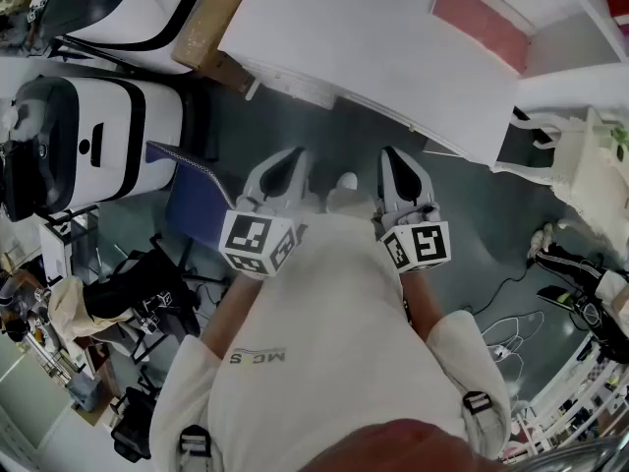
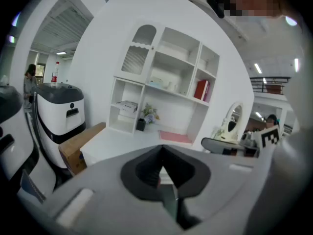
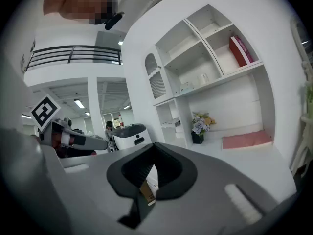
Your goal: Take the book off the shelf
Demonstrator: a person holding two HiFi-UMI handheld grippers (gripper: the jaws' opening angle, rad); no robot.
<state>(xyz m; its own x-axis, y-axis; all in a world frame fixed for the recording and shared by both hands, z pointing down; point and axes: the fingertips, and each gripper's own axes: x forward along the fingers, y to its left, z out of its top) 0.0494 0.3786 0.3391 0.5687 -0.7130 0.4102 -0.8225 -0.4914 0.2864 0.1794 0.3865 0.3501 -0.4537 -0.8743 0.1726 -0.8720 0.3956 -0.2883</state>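
A red book [image 2: 201,89] stands upright in the upper right compartment of the white shelf unit [image 2: 161,87]; the right gripper view shows the book [image 3: 240,50] there too, high on the shelf unit [image 3: 205,67]. Both grippers are held close to the person's body over the dark floor, well short of the white desk [image 1: 373,57]. My left gripper [image 1: 288,157] is shut with nothing in it, its jaws meeting at the tips [image 2: 162,149]. The right gripper [image 1: 393,155] is also shut and empty [image 3: 154,146]. The book is far from both.
A pink mat [image 1: 482,23] lies on the desk below the shelf, beside a small flower pot [image 2: 148,114]. A cardboard box [image 1: 201,32] leans at the desk's left end. A white machine [image 1: 88,141] stands left, a blue seat [image 1: 197,205] near it, and cables [image 1: 511,337] at the right.
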